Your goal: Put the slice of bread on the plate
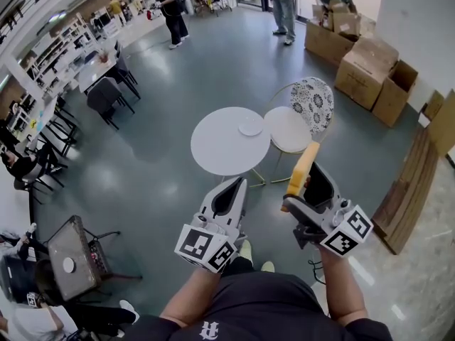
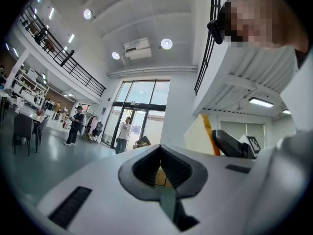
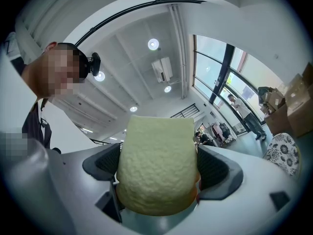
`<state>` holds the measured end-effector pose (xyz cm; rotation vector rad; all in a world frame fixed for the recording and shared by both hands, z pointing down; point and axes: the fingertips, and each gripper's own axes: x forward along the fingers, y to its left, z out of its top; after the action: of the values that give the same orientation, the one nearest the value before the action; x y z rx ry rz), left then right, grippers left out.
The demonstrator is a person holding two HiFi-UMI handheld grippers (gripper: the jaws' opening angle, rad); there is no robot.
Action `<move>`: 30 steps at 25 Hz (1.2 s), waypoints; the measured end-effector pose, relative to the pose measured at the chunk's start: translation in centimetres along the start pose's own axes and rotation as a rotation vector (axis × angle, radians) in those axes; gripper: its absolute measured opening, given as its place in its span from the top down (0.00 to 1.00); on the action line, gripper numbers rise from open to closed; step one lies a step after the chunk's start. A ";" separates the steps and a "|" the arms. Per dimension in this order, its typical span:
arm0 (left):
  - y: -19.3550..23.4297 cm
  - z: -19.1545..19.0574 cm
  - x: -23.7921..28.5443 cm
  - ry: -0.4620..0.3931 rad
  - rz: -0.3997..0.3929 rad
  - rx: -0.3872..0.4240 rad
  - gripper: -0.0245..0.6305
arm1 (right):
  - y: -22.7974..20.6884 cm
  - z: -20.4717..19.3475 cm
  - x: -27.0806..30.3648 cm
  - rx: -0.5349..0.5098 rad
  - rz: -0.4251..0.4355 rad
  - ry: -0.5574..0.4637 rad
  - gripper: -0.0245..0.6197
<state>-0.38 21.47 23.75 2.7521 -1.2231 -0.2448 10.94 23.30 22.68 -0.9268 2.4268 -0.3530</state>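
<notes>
Short of the round white worktop (image 1: pixel 220 148), the left claw (image 1: pixel 239 185) hangs pressed together and empty, the right claw (image 1: pixel 311 183) clamps an upright pale-yellow, orange-crusted bread slice (image 1: pixel 303 163), and a small white round plate (image 1: pixel 250 126) lies near that worktop's far right edge.

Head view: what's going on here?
A person stands a little way back from a round white table, with a gripper in each hand. The right gripper is clamped on the slice of bread, held up in the air. The left gripper has its jaws together with nothing between them. The plate sits on the table with no bread on it yet.
</notes>
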 end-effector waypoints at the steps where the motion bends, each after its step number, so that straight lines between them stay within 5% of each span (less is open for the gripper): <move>1: 0.1 0.0 0.2 0.000 -0.002 0.001 0.95 | -0.3 0.0 0.1 0.001 -0.001 0.000 0.20; 12: 4.8 0.1 3.7 -0.016 -0.021 -0.010 0.95 | -3.9 -1.0 4.3 -0.009 -0.031 0.013 0.20; 30: 20.2 0.4 14.2 -0.014 -0.115 0.000 0.95 | -14.1 -3.7 18.7 -0.037 -0.128 0.013 0.20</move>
<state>-5.76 -2.55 25.47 2.8294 -1.0686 -0.2757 4.73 0.53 24.60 -1.1024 2.3991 -0.3620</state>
